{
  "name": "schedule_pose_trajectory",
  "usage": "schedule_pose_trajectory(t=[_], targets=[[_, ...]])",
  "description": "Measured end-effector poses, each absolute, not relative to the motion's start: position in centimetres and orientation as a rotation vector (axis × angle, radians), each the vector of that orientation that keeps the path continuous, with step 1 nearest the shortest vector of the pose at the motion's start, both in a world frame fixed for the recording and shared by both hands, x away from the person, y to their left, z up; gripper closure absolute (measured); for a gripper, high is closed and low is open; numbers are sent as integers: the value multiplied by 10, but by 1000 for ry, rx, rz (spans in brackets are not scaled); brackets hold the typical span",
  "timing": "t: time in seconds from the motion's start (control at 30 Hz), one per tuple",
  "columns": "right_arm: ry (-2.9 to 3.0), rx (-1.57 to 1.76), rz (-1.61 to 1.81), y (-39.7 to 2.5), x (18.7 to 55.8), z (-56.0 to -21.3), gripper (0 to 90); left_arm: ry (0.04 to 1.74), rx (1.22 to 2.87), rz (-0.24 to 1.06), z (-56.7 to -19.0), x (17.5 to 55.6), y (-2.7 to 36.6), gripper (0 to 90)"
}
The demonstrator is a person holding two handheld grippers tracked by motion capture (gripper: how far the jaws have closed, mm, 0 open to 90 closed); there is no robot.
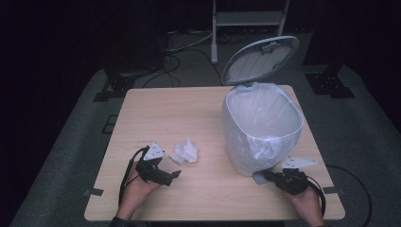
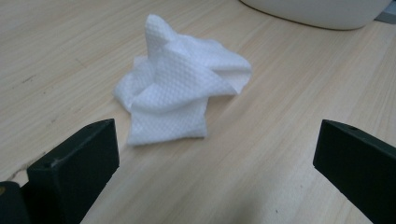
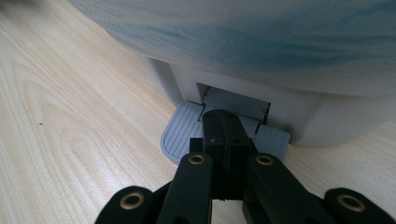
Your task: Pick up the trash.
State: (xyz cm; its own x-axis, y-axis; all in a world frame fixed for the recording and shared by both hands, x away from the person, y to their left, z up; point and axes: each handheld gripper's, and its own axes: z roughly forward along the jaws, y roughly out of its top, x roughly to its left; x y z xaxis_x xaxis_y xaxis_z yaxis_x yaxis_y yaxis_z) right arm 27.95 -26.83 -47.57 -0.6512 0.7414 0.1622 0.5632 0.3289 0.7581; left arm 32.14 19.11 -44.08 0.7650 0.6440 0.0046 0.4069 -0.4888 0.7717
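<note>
A crumpled white paper towel (image 1: 185,152) (image 2: 175,84) lies on the wooden table (image 1: 189,113), left of a white pedal bin (image 1: 261,130) lined with a plastic bag. The bin's lid (image 1: 260,59) stands raised. My left gripper (image 1: 171,176) (image 2: 215,163) sits just in front of the towel, open, jaws wide apart with bare table between them. My right gripper (image 1: 268,176) (image 3: 223,128) is shut, and its closed jaws rest on the grey ribbed foot pedal (image 1: 259,178) (image 3: 180,133) at the bin's base.
The bin wall (image 3: 233,42) looms close above the right gripper. Cables (image 1: 179,52) and stand legs (image 1: 215,33) lie on the dark floor beyond the table's far edge. Bare tabletop stretches left and behind the towel.
</note>
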Motion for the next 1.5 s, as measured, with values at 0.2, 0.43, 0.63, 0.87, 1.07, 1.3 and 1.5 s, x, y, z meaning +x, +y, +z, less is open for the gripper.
schedule_pose_trajectory(t=[0.2,0.43,0.63,0.87,1.07,1.3,1.5], targets=[[2379,1190,1223,-268,280,-476,900,774,2133,370,-440,330,185,0],[2380,1191,1225,-269,280,-476,900,768,2141,372,-439,340,178,0],[2379,1191,1225,-269,280,-476,900,755,2137,372,-438,347,172,0],[2381,1192,1228,-269,280,-476,900,754,2131,366,-442,352,166,0],[2381,1193,1227,-269,280,-476,900,760,2132,357,-447,359,162,0],[2382,1195,1230,-269,280,-476,900,775,2138,356,-458,369,155,38],[2382,1194,1230,-269,280,-476,900,799,2162,357,-466,377,150,55]])
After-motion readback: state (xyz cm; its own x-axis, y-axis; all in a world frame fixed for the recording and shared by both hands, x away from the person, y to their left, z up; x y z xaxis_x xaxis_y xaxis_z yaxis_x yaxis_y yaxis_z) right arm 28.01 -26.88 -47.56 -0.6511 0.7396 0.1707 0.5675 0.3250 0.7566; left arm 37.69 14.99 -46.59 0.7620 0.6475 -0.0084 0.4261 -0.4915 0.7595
